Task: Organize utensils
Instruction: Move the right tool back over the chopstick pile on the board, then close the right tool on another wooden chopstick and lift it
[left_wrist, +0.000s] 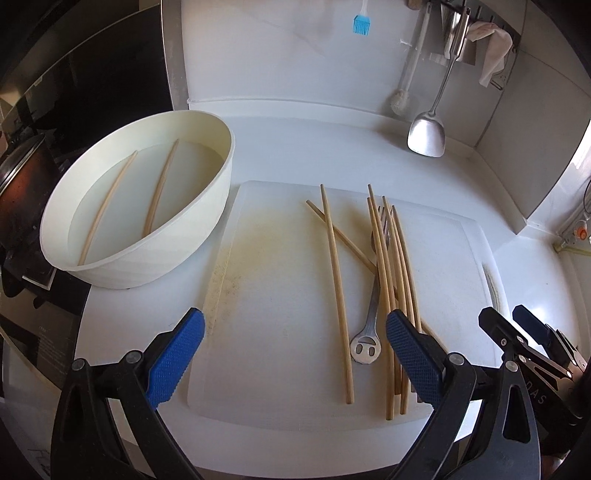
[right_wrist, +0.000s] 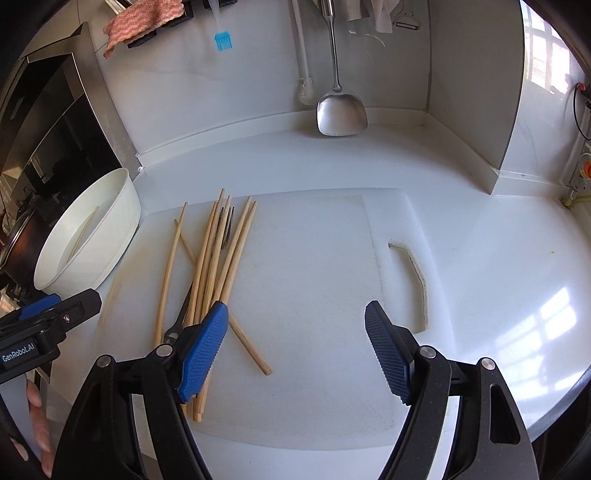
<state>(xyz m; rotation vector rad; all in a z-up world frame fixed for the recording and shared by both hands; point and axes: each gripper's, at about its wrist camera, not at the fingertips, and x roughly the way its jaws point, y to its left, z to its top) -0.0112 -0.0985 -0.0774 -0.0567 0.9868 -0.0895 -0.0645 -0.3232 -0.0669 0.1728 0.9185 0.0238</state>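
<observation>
Left hand-held gripper (left_wrist: 295, 343) wide open over cutting board (left_wrist: 266, 295); chopsticks (left_wrist: 391, 266) and fork (left_wrist: 371, 314) near board's right edge; two chopsticks in bowl (left_wrist: 207, 206).

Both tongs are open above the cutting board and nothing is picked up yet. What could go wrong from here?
1. The wooden chopsticks lie bunched and crossed over the metal fork, so the open left tongs might pinch several at once or drag the fork along.
2. The round white basin, already holding two chopsticks, sits close to the white cutting board; a low carry could knock its rim.
3. The right tongs are nearby; the two could collide.
</observation>
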